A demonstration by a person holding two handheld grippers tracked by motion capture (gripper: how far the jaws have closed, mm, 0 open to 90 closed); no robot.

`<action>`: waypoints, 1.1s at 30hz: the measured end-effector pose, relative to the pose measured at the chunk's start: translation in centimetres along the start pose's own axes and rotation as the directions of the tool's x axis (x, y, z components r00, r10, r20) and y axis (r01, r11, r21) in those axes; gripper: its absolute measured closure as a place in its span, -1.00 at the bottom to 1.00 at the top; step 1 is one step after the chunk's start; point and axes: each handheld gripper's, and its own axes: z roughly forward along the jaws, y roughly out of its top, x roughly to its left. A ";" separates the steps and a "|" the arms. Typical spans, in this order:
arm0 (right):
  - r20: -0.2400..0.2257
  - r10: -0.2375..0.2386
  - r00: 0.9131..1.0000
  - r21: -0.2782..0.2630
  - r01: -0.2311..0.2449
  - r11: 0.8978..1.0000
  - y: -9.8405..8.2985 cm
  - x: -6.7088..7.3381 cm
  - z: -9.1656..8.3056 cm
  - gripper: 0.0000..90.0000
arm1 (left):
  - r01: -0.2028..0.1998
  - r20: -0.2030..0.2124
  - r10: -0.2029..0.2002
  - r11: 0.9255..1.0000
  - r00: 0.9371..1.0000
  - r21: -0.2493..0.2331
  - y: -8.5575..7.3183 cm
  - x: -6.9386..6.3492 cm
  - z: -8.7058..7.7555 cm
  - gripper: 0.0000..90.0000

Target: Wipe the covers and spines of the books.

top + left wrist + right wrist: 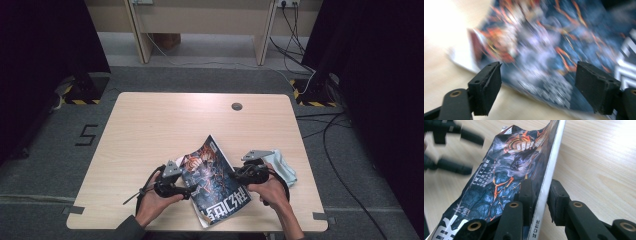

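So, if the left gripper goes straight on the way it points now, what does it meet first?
Most likely the book's cover: it lies right ahead of the open left gripper, though blur hides the gap.

Each hand carries a black two-jaw tool. The left gripper [192, 190] has a grey three-cornered plate on top and thin black cables looping back past the wrist; the right gripper [234, 175] bears a like plate and a black cable arcing behind the hand. Up close, the jaws are matt black blocks, the pads looking ridged along their edges, with brass-coloured rivets or screws set in the rounded black link arms. A dark sleeve, perhaps grey-green, covers the left forearm.
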 end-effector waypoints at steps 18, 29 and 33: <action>-0.119 -0.083 0.989 0.018 0.086 0.996 -0.3 1.0 -1.0 0.76 | -0.035 0.085 0.035 0.999 0.996 -0.009 2.6 3.3 2.8 -0.67; -0.193 -0.158 0.968 0.035 0.168 0.985 -0.1 1.9 -1.2 0.78 | -0.044 0.210 0.050 0.998 0.976 -0.037 2.4 4.2 2.9 -0.67; -0.208 -0.186 0.960 0.033 0.197 0.980 0.0 2.2 -1.2 0.78 | -0.066 0.261 0.072 0.997 0.963 -0.031 2.2 4.3 2.9 -0.62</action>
